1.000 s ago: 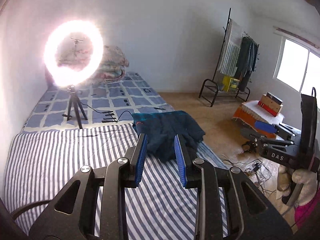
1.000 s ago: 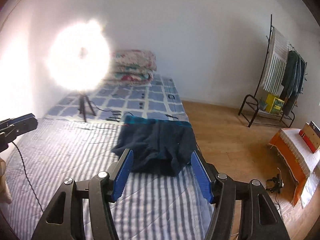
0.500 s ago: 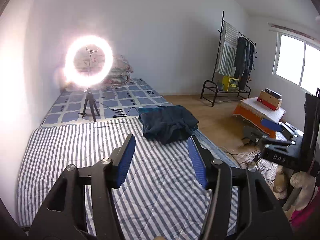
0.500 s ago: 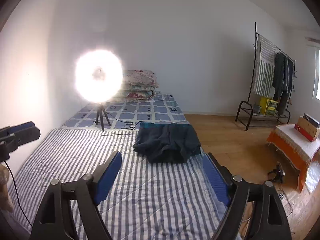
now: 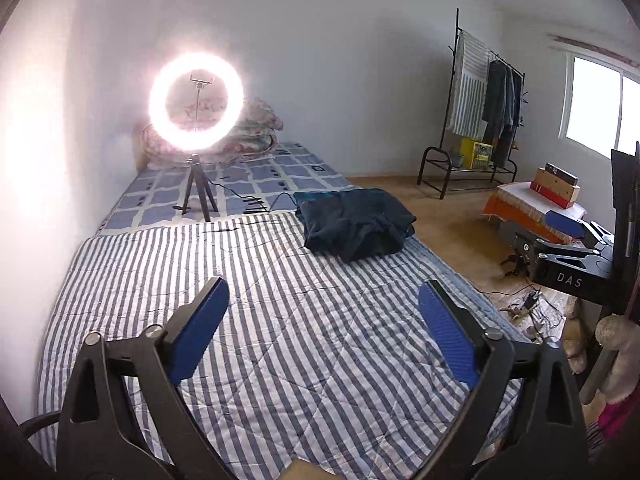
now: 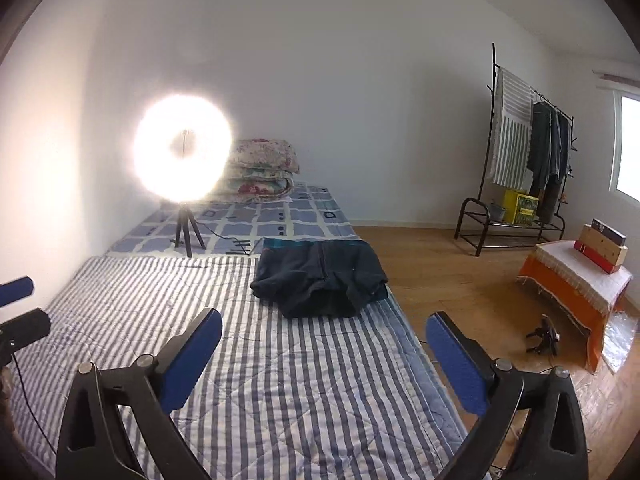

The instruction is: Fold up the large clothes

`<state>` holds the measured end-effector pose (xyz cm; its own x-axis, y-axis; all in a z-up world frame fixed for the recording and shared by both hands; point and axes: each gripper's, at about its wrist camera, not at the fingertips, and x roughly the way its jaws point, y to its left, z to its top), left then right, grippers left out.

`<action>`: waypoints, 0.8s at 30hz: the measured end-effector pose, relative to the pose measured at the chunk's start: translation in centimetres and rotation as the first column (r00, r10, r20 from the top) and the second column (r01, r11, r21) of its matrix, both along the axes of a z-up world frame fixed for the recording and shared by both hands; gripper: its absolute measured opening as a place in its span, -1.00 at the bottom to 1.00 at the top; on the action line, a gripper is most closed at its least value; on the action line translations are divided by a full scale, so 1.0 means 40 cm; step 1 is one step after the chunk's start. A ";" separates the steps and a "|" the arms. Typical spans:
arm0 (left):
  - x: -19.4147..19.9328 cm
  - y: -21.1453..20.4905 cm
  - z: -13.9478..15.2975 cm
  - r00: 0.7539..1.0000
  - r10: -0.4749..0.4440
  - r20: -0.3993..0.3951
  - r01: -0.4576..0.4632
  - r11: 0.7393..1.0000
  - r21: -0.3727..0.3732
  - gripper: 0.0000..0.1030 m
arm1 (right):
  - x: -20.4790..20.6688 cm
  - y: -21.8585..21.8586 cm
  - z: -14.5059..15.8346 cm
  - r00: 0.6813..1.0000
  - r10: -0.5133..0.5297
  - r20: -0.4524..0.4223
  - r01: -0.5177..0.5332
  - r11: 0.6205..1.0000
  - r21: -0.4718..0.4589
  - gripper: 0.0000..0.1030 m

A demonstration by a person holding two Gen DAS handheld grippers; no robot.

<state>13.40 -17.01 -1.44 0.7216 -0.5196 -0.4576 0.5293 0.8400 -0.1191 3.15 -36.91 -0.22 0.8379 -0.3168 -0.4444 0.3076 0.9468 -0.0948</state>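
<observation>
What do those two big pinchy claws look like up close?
Both the left gripper and the right gripper have black plastic arms with triangle-shaped holes and silver screws. Their fingers carry flat blue ribbed pads. From the left view, the right gripper's black body shows white letters, DAS.

We read one marking only: the white capital letters "DAS" on the black body of the right hand-held gripper [image 5: 568, 276], seen at the right edge of the left wrist view. We find print on the yellow crate [image 6: 520, 204] under the clothes rack [image 6: 516, 152] and on the boxes [image 6: 604, 246], but it is too small to read.
</observation>
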 end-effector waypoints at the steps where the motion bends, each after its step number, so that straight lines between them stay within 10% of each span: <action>1: -0.002 0.000 -0.002 1.000 0.001 0.003 -0.001 1.000 0.006 0.91 | 0.000 0.002 -0.004 1.000 -0.002 -0.003 0.002 1.000 -0.002 0.99; 24: -0.011 -0.015 -0.030 0.997 0.068 0.045 -0.072 0.992 0.107 1.00 | 0.008 0.000 -0.039 1.000 -0.020 -0.023 0.020 1.000 -0.003 0.99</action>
<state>12.96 -17.62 -2.66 0.7740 -0.4160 -0.4774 0.4713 0.8819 -0.0043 3.47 -36.90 -1.77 0.8210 -0.3341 -0.4629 0.3238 0.9403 -0.1044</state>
